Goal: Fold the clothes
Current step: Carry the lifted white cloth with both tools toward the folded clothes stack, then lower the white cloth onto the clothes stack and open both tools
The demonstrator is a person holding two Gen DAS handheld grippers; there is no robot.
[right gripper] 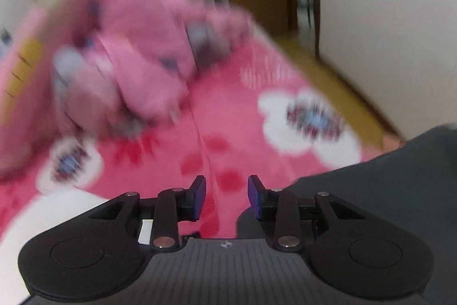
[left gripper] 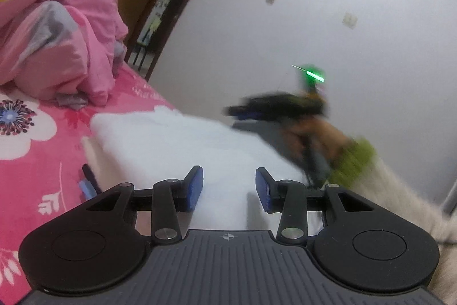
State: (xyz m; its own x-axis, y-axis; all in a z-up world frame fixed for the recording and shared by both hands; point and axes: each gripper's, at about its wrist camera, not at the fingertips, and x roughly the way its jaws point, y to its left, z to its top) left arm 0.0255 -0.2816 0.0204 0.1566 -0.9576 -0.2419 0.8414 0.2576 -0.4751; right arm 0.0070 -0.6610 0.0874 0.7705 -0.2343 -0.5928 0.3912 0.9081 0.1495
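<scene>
A white garment (left gripper: 171, 139) lies in a soft, thick heap on the bed (left gripper: 42, 162), whose pink sheet carries large white flowers. In the left wrist view it fills the middle ground just beyond the left tongs (left gripper: 229, 187), its surface pale and nearly featureless, its near part running under the fingers. The left tongs are released, blue pads apart with only cloth behind the gap. A dark grey garment (right gripper: 400, 190) lies at the near right in the right wrist view, cut off by the frame edge. The right tongs (right gripper: 227, 196) are also released, nothing between the pads, with the pink sheet beyond. A crumpled pink quilt (left gripper: 57, 19) sits at the far left. The right wrist view is heavily smeared, and in the left wrist view the other tongs and the hand (left gripper: 311, 139) bearing them are blurred, so the grip there is unreadable.
</scene>
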